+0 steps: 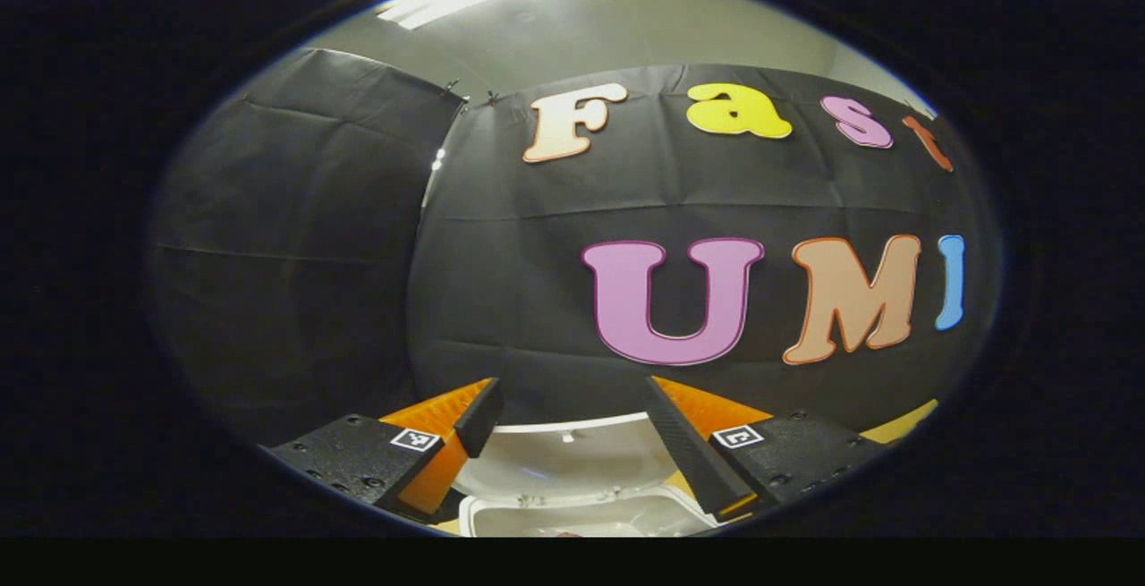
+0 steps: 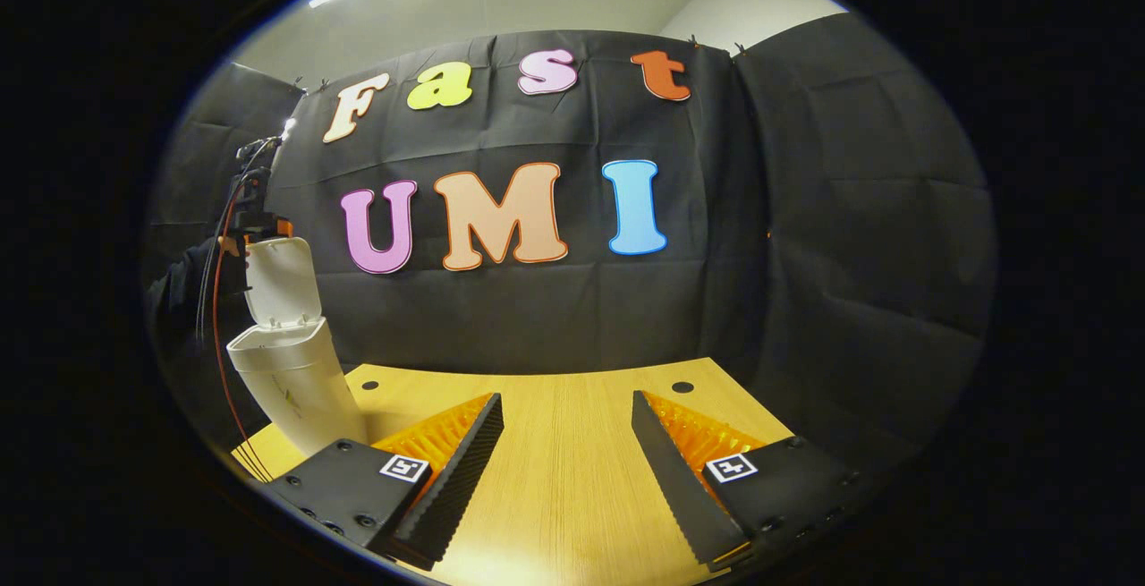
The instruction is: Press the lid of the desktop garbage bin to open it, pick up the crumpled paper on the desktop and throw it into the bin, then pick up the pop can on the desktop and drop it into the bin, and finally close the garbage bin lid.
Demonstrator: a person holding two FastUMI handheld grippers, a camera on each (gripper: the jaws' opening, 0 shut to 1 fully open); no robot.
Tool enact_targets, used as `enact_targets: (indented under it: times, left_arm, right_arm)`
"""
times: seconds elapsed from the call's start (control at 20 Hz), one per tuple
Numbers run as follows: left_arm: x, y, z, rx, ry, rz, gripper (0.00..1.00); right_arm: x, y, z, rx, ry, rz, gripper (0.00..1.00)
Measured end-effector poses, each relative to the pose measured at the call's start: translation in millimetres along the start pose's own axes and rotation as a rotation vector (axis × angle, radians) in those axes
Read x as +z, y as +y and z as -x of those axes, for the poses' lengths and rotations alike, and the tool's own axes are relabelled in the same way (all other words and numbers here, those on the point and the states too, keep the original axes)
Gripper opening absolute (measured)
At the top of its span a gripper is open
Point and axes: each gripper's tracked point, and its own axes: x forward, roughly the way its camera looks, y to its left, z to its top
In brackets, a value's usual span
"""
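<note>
- The left gripper [image 1: 572, 425] has its jaws spread wide with nothing between them; in the left gripper view the two fingers rise from the lower edge, one at each side
- Between and just beyond those fingers sits the white garbage bin [image 1: 581, 514], seen from above at the bottom of the view, its mouth uncovered
- The bin's lid [image 1: 564, 461] stands raised behind the mouth, its pale inner face turned toward the camera
- A small reddish thing shows inside the bin at the very bottom edge; it is too small to tell what it is
- A sliver of the wooden table [image 1: 903, 425] shows at lower right of that view
- The right gripper [image 2: 568, 443] also has its jaws released and wide apart, holding nothing, above the bare light wood of the table [image 2: 564, 479]
- In the right gripper view the garbage bin [image 2: 295, 380] stands near the table's left edge, well apart from the right gripper, with its lid [image 2: 282, 282] swung upright
- The left gripper [image 2: 255, 224] shows farther off at the top edge of the raised lid; whether it touches the lid cannot be told
- A person's dark sleeve [image 2: 183, 286] sits behind the bin at far left, with thin cables hanging beside it
- Two dark round holes [image 2: 682, 386] mark the far part of the tabletop
</note>
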Motion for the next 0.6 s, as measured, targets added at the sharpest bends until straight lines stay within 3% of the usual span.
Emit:
enact_targets:
  times: [0.1,0.15,0.25,0.3,0.35,0.6]
  left_arm:
    - [-8,-7,31,-0.020,0.014,-0.011,0.89]
    - [-11,-9,46,-0.030,0.004,-0.013,0.94]
    - [-25,-12,70,-0.038,0.009,-0.007,0.93]
    - [-33,-15,81,-0.043,0.010,0.000,0.99]
    - [-42,-19,92,-0.049,0.013,0.006,0.93]
    - [-92,-31,131,-0.053,0.036,0.001,0.93]
  right_arm:
    - [2,6,-4,0.025,-0.001,0.004,0.96]
    - [3,9,-7,0.037,-0.001,0.011,0.96]
    - [0,16,-13,0.068,0.011,0.025,0.96]
    - [-2,18,-15,0.084,0.019,0.030,0.96]
    - [-4,21,-17,0.097,0.026,0.036,0.96]
    - [-20,31,-20,0.152,0.088,0.102,0.96]
